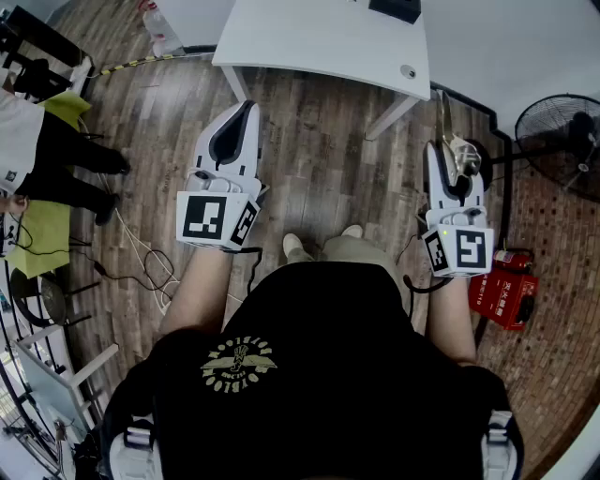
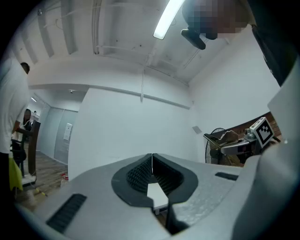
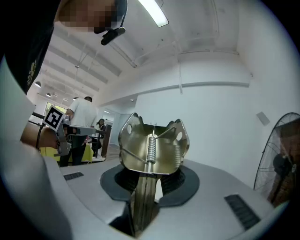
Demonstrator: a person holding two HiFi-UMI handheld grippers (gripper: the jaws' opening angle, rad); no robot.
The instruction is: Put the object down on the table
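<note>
A shiny metal spring clip [image 3: 152,145] with a coil spring down its middle stands upright between the jaws of my right gripper [image 3: 151,182], which is shut on its narrow handle end. In the head view the metal clip [image 1: 454,150] sticks out ahead of the right gripper [image 1: 450,178], held over the wooden floor to the right of the white table [image 1: 319,42]. My left gripper [image 1: 242,114] is level with it on the left, short of the table's near edge. Its jaws [image 2: 152,165] are shut with nothing between them.
A black standing fan [image 1: 564,141] is at the far right, with a red box [image 1: 506,295] on the floor near my right arm. A person [image 1: 42,155] stands at the left among cables and chairs. A small dark thing [image 1: 395,7] lies on the table's far part.
</note>
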